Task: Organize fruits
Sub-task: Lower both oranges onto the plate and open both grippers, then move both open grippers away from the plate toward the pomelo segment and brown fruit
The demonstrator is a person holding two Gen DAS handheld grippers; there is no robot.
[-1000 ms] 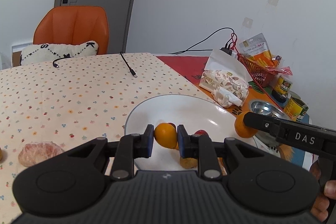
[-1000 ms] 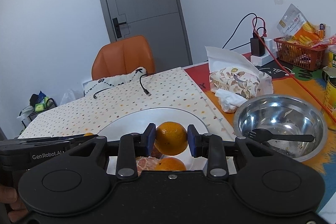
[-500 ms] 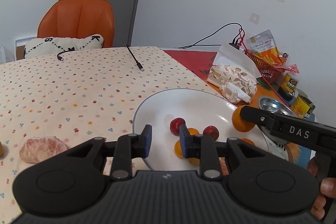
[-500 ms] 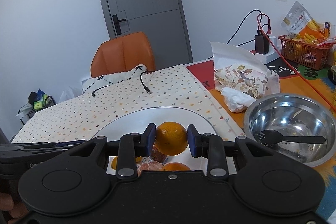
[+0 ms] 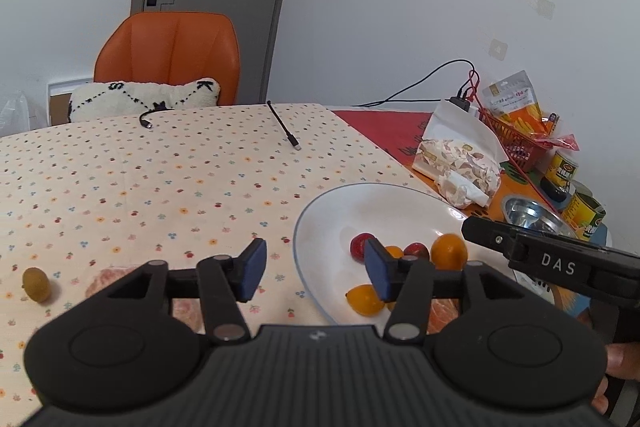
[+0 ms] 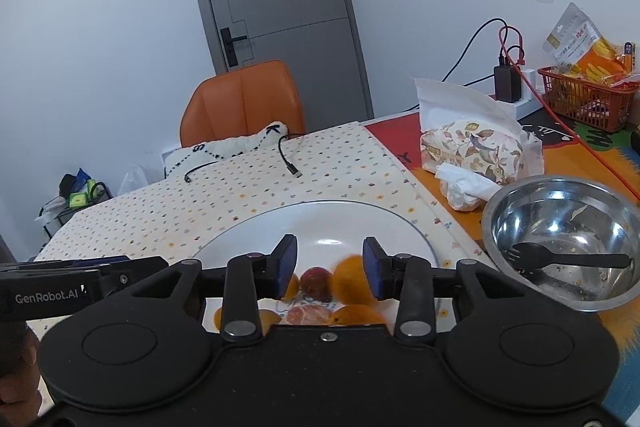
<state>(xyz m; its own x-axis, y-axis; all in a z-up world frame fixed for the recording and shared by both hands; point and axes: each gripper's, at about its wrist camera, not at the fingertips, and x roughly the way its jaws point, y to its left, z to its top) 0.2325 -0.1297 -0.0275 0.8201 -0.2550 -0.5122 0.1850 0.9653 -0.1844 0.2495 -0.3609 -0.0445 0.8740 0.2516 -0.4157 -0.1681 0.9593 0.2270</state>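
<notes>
A white plate [image 5: 304, 223] holds several fruits: two red ones [image 5: 360, 247], small oranges [image 5: 394, 251], a bigger orange [image 5: 449, 251] and a peeled piece [image 5: 442, 311]. My left gripper [image 5: 314, 267] is open and holds nothing, over the plate's left rim. On the cloth to its left lie a green-brown fruit [image 5: 36, 284] and a peeled pink fruit [image 5: 108, 277], partly hidden by the gripper. My right gripper [image 6: 330, 267] is open above the plate [image 6: 320, 205]. A blurred orange [image 6: 350, 281] sits just below its fingers, beside a red fruit [image 6: 316, 283].
A metal bowl [image 6: 560, 239] with a black fork [image 6: 572, 259] stands right of the plate. Behind it are a tissue pack [image 6: 472, 151], a red basket [image 6: 584, 103], cans [image 5: 586, 215] and cables [image 5: 286, 131]. An orange chair [image 5: 172, 55] is at the far edge.
My left gripper let go of its small orange onto the plate, opened wide and drew back to the left. My right gripper opened and its orange dropped toward the plate.
</notes>
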